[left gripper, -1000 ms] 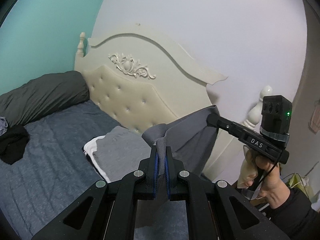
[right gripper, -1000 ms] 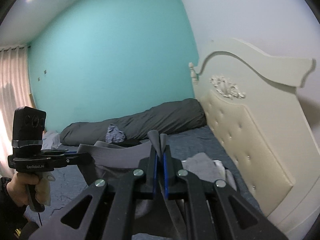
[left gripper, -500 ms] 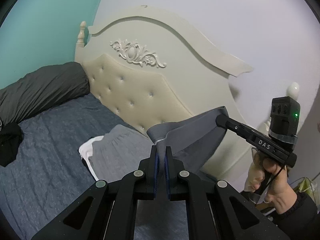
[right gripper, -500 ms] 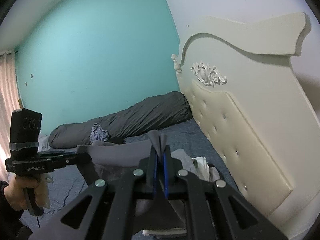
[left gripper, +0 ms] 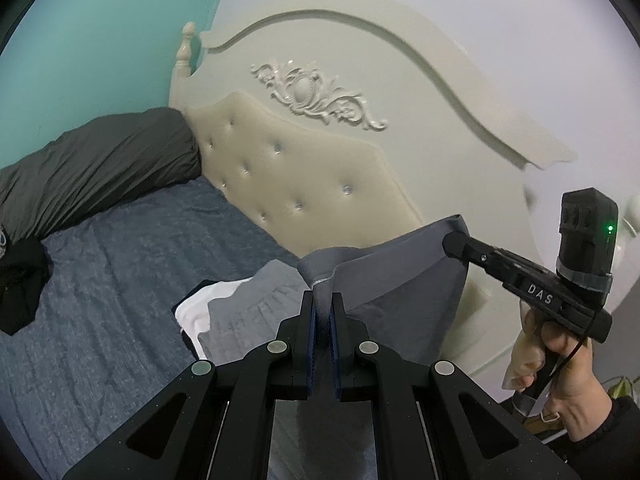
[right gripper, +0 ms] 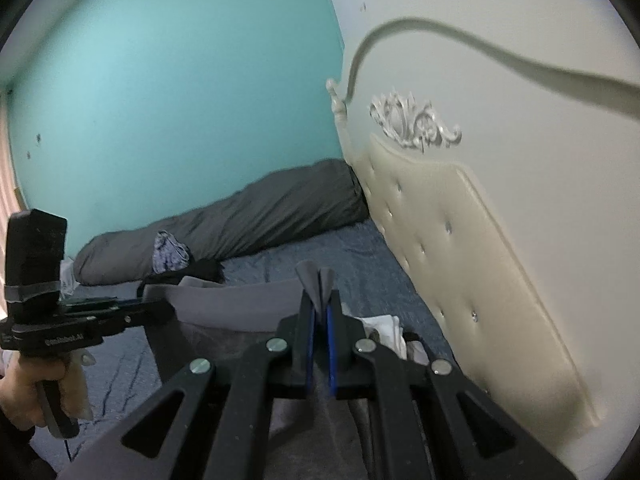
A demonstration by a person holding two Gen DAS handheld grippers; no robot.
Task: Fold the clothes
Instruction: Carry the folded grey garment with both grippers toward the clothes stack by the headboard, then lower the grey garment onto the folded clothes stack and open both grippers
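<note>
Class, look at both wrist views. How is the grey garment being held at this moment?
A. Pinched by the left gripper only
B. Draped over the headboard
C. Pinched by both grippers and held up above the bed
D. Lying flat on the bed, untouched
C: the left gripper and the right gripper each pinch a corner of the grey garment, which hangs stretched between them above the bed.

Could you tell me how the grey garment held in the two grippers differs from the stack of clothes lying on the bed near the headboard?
The grey garment hangs in the air, stretched between the left gripper and right gripper; the stack of clothes rests on the bed. The garment is a single spread piece; the stack is folded and layered, with white under grey. Both show grey fabric.
</note>
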